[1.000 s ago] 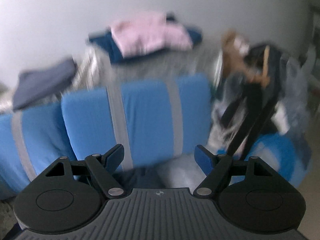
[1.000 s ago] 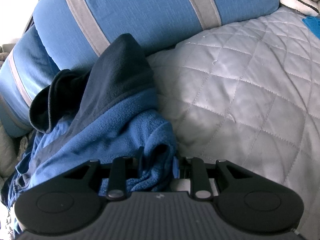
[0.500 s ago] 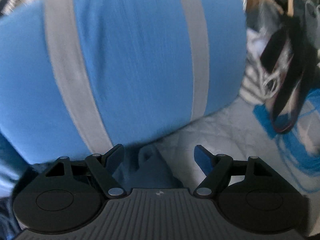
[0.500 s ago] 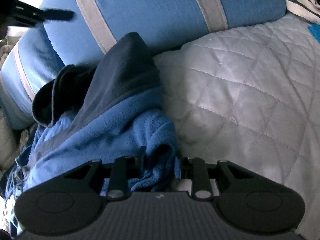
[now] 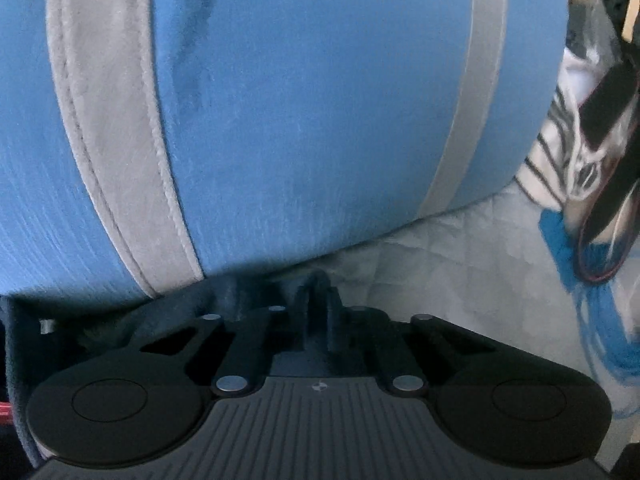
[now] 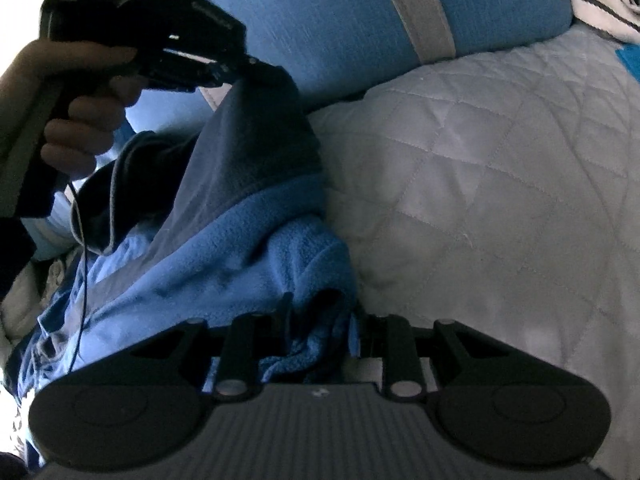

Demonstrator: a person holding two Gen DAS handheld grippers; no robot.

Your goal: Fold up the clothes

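The two-tone blue and navy fleece garment lies heaped on the grey quilted bed cover against the blue cushion with grey stripes, stretched between both grippers. The left gripper is clenched on its navy tip by the cushion; the right gripper is clenched on the blue hem nearer the bed's front, so I judge the span between the jaws sets the next fold.

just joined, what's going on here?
A person is working a blue fleece garment with two handheld grippers on a quilted grey cover, in front of a blue cushion with grey stripes. The right gripper has its jaws shut on the light blue edge near the camera. The left gripper, held in the person's hand, is shut on the dark navy end up against the cushion. The garment is bunched between them, no fold made yet.
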